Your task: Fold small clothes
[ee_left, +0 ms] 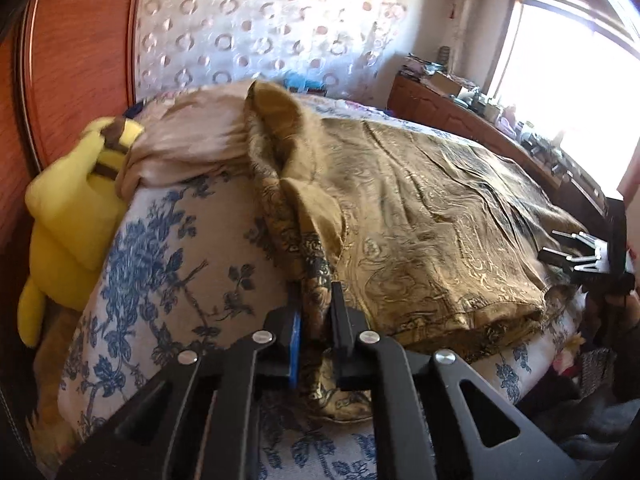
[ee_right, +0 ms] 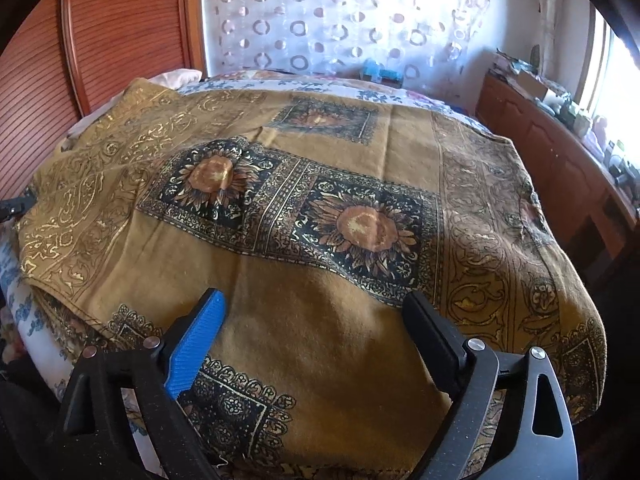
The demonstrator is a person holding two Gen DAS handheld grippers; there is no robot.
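Pinched between the pads of my left gripper (ee_left: 316, 320) is a bunched edge of the one gold-patterned cloth (ee_right: 320, 208), which lies spread over the floral bedsheet (ee_left: 180, 248). My right gripper (ee_right: 316, 344) hangs above it, jaws wide, holding nothing. Step in hand: securing edges. Next, the right must close on an edge. Count: one cloth, two grippers, one yellow plush toy (ee_left: 68, 208).

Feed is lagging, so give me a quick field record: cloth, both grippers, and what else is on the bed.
cloth: gold patterned cloth spread over the bed
left gripper: shut on a bunched edge of the cloth
right gripper: open, above the cloth, nothing gripped
beside cloth: yellow plush toy, beige fabric
fold: one edge lifted and bunched
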